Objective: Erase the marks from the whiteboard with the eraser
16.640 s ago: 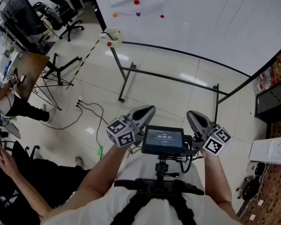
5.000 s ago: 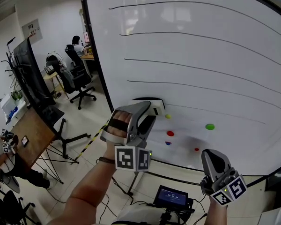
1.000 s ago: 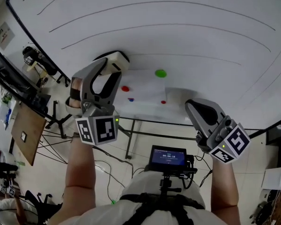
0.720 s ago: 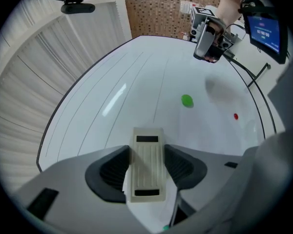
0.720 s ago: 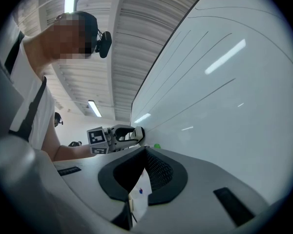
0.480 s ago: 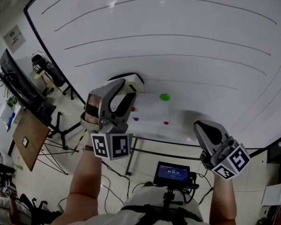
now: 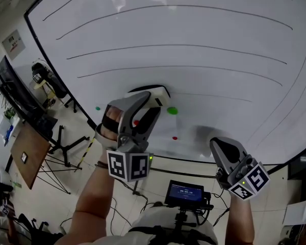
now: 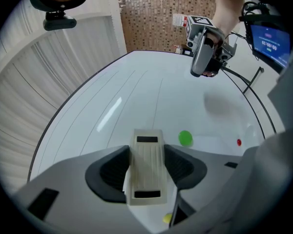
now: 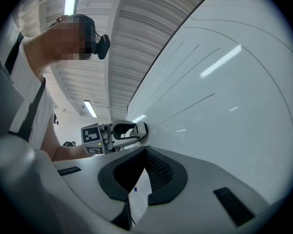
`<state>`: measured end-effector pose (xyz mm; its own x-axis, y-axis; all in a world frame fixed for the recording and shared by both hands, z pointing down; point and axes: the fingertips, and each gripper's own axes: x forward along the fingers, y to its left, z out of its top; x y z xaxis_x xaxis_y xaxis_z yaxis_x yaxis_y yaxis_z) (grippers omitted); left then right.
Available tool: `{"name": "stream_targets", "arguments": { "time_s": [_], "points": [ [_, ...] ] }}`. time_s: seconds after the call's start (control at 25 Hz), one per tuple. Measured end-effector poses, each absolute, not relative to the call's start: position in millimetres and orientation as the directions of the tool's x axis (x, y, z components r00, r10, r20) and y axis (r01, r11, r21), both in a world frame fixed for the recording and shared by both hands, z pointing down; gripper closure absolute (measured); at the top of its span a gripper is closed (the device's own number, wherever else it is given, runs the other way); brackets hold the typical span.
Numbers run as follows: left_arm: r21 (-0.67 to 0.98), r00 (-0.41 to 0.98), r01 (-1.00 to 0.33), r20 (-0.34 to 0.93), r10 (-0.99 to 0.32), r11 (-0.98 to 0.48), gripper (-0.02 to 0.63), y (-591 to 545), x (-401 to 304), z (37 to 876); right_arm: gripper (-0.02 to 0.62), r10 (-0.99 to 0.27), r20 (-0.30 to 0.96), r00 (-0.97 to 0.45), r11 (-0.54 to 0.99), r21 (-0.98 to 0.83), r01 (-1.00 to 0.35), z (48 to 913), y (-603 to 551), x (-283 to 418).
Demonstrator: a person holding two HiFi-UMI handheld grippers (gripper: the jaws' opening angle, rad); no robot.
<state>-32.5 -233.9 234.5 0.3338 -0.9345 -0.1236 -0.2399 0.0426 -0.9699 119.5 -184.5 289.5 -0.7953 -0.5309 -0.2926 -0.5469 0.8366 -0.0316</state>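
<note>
The whiteboard (image 7: 204,29) carries several long black lines (image 7: 178,47) and small coloured dots. My left gripper (image 7: 150,100) is shut on the cream eraser (image 7: 154,92), which presses flat on the board just left of a green dot (image 7: 172,111). In the left gripper view the eraser (image 8: 146,160) sits between the jaws of the left gripper (image 8: 146,172), with the green dot (image 8: 185,138) and a red dot (image 8: 239,142) beyond. My right gripper (image 7: 223,149) hangs lower right, off the board, shut and holding nothing; its jaws (image 9: 138,182) show only a sliver of board.
A grey smudged patch (image 7: 199,134) lies right of the dots. Another red dot (image 7: 174,138) and a small green dot (image 7: 97,107) are on the board. Left of the board stand office chairs (image 7: 43,78), a dark panel (image 7: 13,93) and a wooden table (image 7: 28,154). A small screen (image 7: 186,193) hangs at my chest.
My left gripper has slid the eraser to the right, closer to the green dot, covering the blue dot. The right gripper has stayed almost still.
</note>
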Motion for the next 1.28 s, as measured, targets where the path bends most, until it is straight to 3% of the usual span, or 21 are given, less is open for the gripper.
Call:
{"name": "stream_targets", "arguments": {
  "time_s": [0.2,0.56,1.28],
  "points": [
    [-0.978,0.307,-0.204,-0.098,-0.947,0.035,0.347,-234.1,-39.3,245.4,0.578,-0.515,-0.294,-0.805,0.848,-0.037,-0.529,290.2,-184.9,114.1],
    [-0.958,0.218,-0.279,-0.126,-0.968,0.062,0.347,-233.8,-66.7,241.8,0.578,-0.512,-0.292,-0.808,0.852,-0.054,-0.52,295.8,-182.3,115.0],
    [-0.975,0.386,-0.221,-0.117,-0.915,0.032,0.348,-230.8,15.2,241.0,0.578,-0.553,-0.301,-0.777,0.824,-0.055,-0.564,295.1,-181.9,142.6]
  ]
}}
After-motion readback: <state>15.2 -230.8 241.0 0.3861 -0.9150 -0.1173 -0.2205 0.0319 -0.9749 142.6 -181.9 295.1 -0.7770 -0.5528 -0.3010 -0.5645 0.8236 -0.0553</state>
